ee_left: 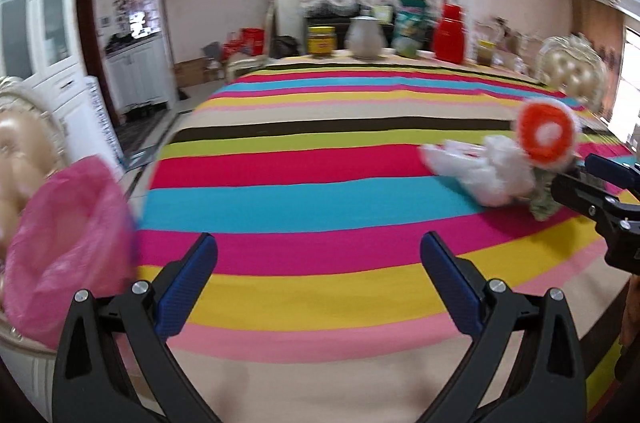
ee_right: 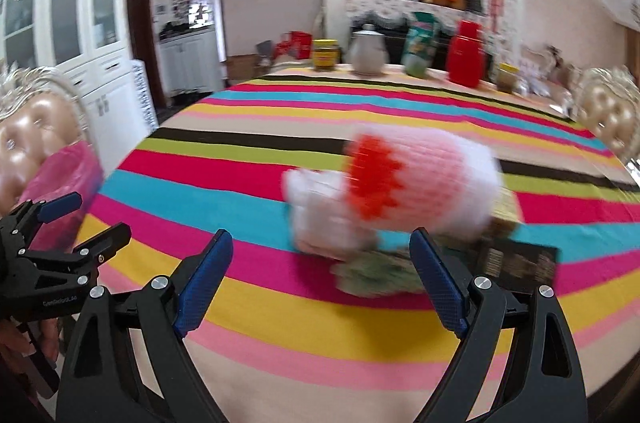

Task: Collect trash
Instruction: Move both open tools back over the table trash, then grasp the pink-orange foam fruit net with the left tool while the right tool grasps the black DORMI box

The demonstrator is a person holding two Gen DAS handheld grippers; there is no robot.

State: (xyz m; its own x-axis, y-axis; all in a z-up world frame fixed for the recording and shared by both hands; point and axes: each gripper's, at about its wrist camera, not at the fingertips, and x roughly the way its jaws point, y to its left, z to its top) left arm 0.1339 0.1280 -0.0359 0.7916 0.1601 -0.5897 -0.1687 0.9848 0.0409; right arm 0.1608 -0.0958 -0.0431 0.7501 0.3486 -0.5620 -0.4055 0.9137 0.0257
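Note:
A blurred heap of trash lies on the striped tablecloth [ee_right: 280, 307]: a crumpled white plastic bag [ee_right: 320, 211], a green crumpled wrapper [ee_right: 376, 273] and a dark printed packet [ee_right: 516, 259]. A pink, orange and white knitted item [ee_right: 420, 187] sits on the heap. My right gripper [ee_right: 322, 263] is open just in front of the heap, the green wrapper near its right finger, nothing held. My left gripper [ee_left: 320, 263] is open over bare cloth, well left of the white bag [ee_left: 484, 171] and knitted item [ee_left: 546, 135]. A pink-bag-lined bin [ee_left: 68, 255] stands at its left.
At the table's far end stand a yellow jar [ee_left: 322, 41], a grey kettle [ee_left: 366, 37], a green pack [ee_left: 410, 35] and a red flask [ee_left: 450, 33]. Cream padded chairs [ee_right: 36, 143] flank the table. White cabinets [ee_right: 80, 3] line the left wall.

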